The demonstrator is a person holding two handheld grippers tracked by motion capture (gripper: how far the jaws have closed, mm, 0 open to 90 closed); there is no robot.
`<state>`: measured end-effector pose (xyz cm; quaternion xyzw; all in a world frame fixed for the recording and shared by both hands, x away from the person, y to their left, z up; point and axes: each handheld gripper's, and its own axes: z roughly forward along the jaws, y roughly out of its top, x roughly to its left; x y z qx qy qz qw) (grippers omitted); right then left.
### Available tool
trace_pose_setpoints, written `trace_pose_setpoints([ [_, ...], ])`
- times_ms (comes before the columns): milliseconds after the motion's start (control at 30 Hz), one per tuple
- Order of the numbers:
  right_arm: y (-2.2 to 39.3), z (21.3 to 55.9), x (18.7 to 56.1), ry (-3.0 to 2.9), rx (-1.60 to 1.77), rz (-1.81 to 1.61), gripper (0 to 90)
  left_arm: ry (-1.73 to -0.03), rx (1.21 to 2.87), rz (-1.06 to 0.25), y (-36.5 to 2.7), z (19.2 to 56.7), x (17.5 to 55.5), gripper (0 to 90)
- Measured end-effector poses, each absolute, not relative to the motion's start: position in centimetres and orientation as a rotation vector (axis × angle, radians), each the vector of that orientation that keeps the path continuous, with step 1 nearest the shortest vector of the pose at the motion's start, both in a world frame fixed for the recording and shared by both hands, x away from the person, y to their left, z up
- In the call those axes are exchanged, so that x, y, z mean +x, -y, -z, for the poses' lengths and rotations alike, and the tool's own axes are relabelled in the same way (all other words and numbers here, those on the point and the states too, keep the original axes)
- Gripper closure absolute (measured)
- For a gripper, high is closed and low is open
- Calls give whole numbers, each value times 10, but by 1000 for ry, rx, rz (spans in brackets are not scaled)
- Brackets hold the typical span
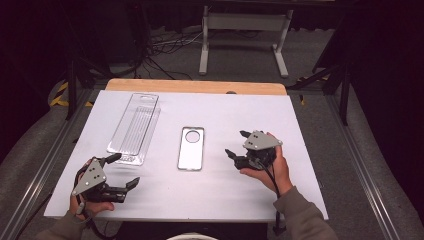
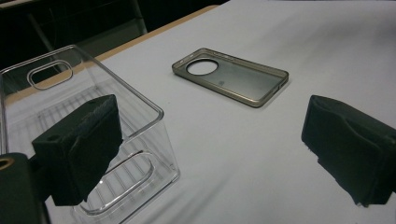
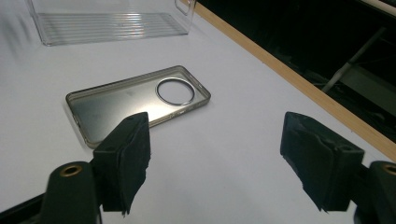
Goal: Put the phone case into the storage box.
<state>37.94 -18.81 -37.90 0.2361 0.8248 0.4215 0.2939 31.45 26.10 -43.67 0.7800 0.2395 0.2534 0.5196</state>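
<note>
A clear phone case (image 1: 191, 148) with a round camera hole lies flat in the middle of the white board (image 1: 220, 107). Left of it lies a long clear plastic packaging tray (image 1: 134, 129). My left gripper (image 1: 126, 170) is open near the board's front left, just below the tray's near end, with nothing between its jaws. In the left gripper view the tray (image 2: 88, 140) sits by the left jaw and the case (image 2: 231, 79) lies farther off. My right gripper (image 1: 235, 143) is open to the right of the case, holding nothing. The right gripper view has the case (image 3: 135, 102) ahead and the tray (image 3: 112, 21) beyond it.
The white board rests on a wooden table whose far edge (image 1: 195, 86) shows as a tan strip. Metal rails (image 1: 55, 155) run along both sides. Beyond the table are cables (image 1: 160, 50) on the floor and a white stand frame (image 1: 245, 30).
</note>
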Motion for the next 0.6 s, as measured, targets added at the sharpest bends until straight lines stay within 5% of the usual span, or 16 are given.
trace_pose_setpoints([
  [600,118,369,476,-2458,738,-899,240,-558,1877,-576,-262,438,314,45],
])
